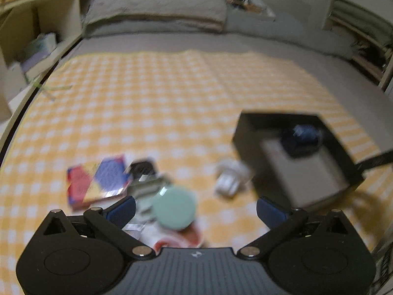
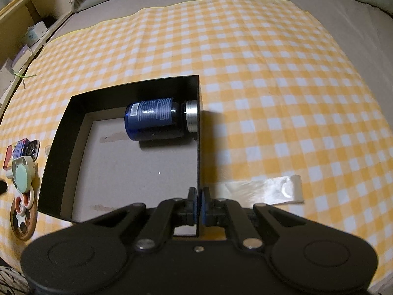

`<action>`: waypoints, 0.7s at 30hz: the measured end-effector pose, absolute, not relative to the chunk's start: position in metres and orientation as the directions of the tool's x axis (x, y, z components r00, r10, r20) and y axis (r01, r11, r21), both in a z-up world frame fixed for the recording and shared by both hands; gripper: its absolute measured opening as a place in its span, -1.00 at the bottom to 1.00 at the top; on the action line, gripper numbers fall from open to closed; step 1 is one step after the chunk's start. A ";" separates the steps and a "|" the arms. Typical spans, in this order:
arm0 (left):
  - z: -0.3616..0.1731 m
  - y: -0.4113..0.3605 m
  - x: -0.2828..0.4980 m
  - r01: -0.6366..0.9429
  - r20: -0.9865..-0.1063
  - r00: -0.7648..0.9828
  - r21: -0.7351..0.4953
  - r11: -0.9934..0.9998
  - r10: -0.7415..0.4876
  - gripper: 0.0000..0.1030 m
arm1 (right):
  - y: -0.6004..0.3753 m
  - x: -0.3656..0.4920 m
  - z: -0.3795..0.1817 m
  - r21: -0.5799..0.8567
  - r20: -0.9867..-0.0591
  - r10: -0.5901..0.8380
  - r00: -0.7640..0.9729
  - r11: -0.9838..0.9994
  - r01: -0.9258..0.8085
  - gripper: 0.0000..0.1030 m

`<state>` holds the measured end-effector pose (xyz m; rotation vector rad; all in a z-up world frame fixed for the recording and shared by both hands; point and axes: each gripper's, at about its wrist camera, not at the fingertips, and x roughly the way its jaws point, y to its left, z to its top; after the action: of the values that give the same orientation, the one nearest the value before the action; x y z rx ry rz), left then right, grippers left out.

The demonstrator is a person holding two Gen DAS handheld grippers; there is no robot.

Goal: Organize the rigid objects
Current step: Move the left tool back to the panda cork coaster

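Note:
A black open box (image 2: 61, 145) sits on the yellow checked cloth, with a blue bottle (image 2: 153, 119) lying on its side inside, silver cap toward the right wall. My right gripper (image 2: 198, 205) is shut on the box's right wall (image 2: 198, 147). In the blurred left wrist view, my left gripper (image 1: 195, 209) stands open and holds nothing. It hovers over a pile: a mint-green round piece (image 1: 175, 207), a colourful patterned box (image 1: 97, 182), a small black device (image 1: 142, 168) and a white object (image 1: 229, 178). The black box (image 1: 248, 135) lies to its right.
The same pile shows at the far left of the right wrist view, with rings on a wooden disc (image 2: 23, 217). A clear strip of tape (image 2: 270, 189) lies right of the box. Pillows (image 1: 157, 2) and shelves (image 1: 29, 32) border the bed.

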<state>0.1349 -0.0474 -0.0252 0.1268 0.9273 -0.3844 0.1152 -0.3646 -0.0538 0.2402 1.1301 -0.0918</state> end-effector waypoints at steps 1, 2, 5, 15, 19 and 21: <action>-0.031 -0.042 0.134 0.370 -0.811 0.528 -0.048 0.928 -0.252 1.00 | -0.364 0.115 -0.054 0.142 -0.903 0.047 0.426 0.971 0.192 -0.92; -0.036 -0.038 0.133 0.367 -0.821 0.517 -0.042 0.929 -0.241 1.00 | -0.365 0.115 -0.054 0.142 -0.903 0.048 0.427 0.971 0.192 -0.92; -0.049 -0.029 0.128 0.377 -0.849 0.474 -0.045 0.925 -0.234 1.00 | -0.366 0.115 -0.053 0.144 -0.902 0.049 0.428 0.971 0.193 -0.92; -0.067 -0.036 0.115 0.468 -0.878 0.434 0.027 0.883 -0.203 1.00 | -0.365 0.117 -0.053 0.140 -0.905 0.040 0.424 0.968 0.208 -0.92; -0.073 -0.038 0.118 0.482 -0.882 0.435 0.057 0.874 -0.182 1.00 | -0.365 0.118 -0.054 0.143 -0.904 0.042 0.425 0.967 0.210 -0.92; -0.076 -0.037 0.119 0.487 -0.887 0.428 0.065 0.871 -0.173 1.00 | -0.366 0.118 -0.054 0.144 -0.904 0.043 0.425 0.967 0.209 -0.92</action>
<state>0.1191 -0.0371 -0.0761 0.3360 1.0539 -0.4217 0.1177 -0.3656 -0.0541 0.2495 1.1306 -0.1053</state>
